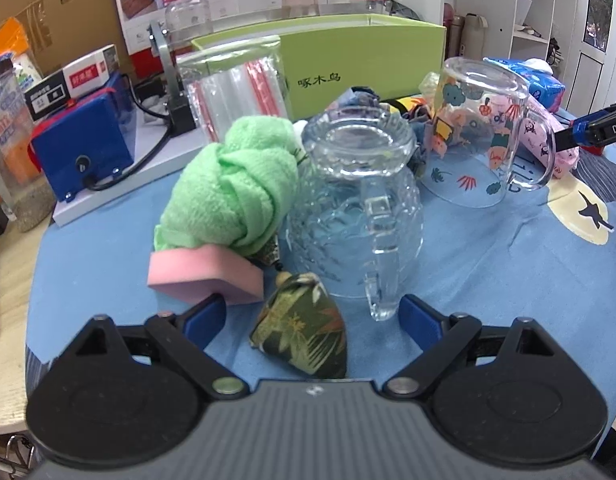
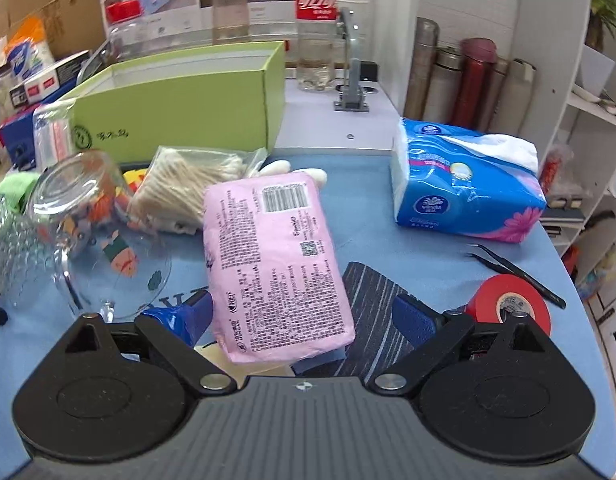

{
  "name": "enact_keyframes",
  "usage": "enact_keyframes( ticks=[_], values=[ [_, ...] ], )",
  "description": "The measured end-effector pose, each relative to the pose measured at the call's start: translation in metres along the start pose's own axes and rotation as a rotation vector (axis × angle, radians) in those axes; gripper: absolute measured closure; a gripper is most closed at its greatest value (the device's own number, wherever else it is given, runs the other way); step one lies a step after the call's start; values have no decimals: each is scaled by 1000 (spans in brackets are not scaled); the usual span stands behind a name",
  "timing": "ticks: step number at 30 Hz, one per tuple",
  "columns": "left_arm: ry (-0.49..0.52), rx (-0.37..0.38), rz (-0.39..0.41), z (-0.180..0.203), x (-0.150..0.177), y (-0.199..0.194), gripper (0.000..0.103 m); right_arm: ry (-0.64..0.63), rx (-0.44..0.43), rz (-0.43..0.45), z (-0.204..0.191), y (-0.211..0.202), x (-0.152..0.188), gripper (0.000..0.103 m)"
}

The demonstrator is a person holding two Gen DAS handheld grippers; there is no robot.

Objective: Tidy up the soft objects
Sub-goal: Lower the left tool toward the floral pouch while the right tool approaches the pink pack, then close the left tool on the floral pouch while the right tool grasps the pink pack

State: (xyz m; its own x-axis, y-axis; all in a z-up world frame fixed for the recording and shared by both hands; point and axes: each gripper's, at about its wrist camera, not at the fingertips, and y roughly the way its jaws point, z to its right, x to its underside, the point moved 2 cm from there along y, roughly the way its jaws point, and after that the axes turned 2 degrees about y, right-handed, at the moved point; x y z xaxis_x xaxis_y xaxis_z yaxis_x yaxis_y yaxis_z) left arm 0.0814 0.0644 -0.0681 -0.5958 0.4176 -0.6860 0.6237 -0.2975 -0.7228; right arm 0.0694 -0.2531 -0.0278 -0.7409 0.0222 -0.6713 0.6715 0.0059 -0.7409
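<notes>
Right now the left gripper (image 1: 312,314) has its blue fingers (image 1: 206,320) spread wide over the blue table (image 1: 488,264), pressing on nothing; a dark green patterned pouch (image 1: 302,330) lies between them on the cloth, just in front of an upturned cut-glass mug (image 1: 354,208). Beside that mug, toward the table's left edge, a rolled green towel (image 1: 232,192) rests on a pink sponge (image 1: 206,276). The right gripper (image 2: 304,316) also stands wide open, its left finger (image 2: 188,318) close against a pink tissue pack (image 2: 274,264) that lies tilted between the fingers; I cannot tell whether they touch. A blue tissue pack (image 2: 464,184) sits near the table's far right corner, and a green box (image 2: 180,108) stands along the far edge.
</notes>
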Motion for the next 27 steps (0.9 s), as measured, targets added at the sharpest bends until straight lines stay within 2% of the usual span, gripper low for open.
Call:
enact_keyframes(
  ticks=[6,10,13,15,19,22,24,25,27],
  values=[
    [-36,40,-12,1,3,1,11,-67,3,-14,-14,20,-10,19],
    [-48,51,-18,0,3,2,11,-97,16,-66,-21,42,-7,19],
    [-47,56,-22,-1,2,2,11,18,-48,-41,-7,45,-2,17],
    [-44,58,-15,-1,3,2,11,15,-21,-8,-6,45,2,16],
    [-47,61,-11,-3,3,2,11,8,-28,77,-7,43,14,16],
    [-52,56,-8,-3,5,0,12,0,-39,89,-6,42,14,16],
    [-65,43,-16,-4,6,-3,16,1,-40,82,-6,41,14,18],
    [-71,39,-17,-6,7,-5,21,4,-34,84,-5,41,12,20],
    [-75,50,-14,-9,9,-11,40,15,-32,91,-4,38,14,24]
  ],
)
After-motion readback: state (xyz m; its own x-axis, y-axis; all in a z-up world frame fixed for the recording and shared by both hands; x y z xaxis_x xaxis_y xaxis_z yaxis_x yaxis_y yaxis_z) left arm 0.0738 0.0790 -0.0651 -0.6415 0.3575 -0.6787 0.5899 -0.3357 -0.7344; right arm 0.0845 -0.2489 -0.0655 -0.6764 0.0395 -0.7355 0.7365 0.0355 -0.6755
